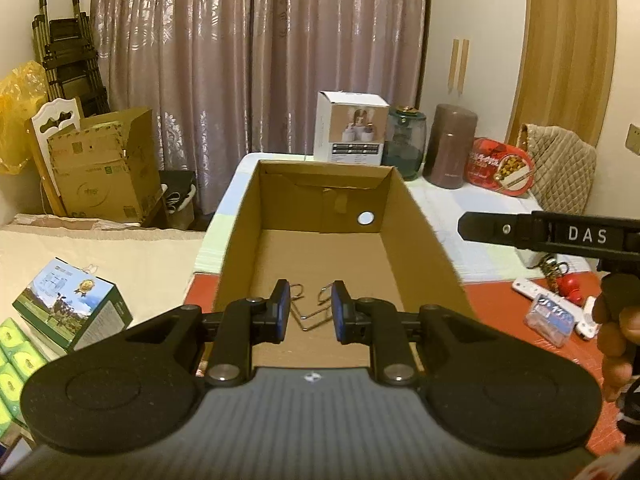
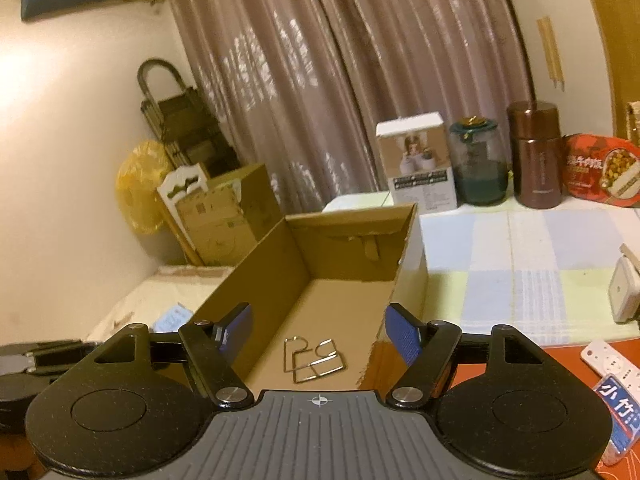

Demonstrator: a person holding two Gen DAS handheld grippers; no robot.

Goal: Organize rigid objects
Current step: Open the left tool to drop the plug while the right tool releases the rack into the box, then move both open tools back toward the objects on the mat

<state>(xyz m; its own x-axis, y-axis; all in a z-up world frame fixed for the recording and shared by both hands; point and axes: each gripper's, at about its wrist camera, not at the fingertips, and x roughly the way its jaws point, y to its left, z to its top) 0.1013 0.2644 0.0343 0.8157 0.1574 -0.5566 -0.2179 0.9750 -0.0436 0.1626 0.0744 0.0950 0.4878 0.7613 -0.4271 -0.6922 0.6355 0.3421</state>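
Inside the cardboard box (image 2: 256,280) lies a wire puzzle (image 2: 314,360); left tongs (image 1: 310,312) narrow, right tongs (image 2: 320,336) wide

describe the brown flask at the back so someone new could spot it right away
Start at the open cardboard box in the middle, then look past its far right corner to the row of things in front of the curtain. The brown flask stands upright there, between a green-tinted glass jar and a red food tin. It is the tallest of the row, a plain metallic-brown cylinder with a wide cap.
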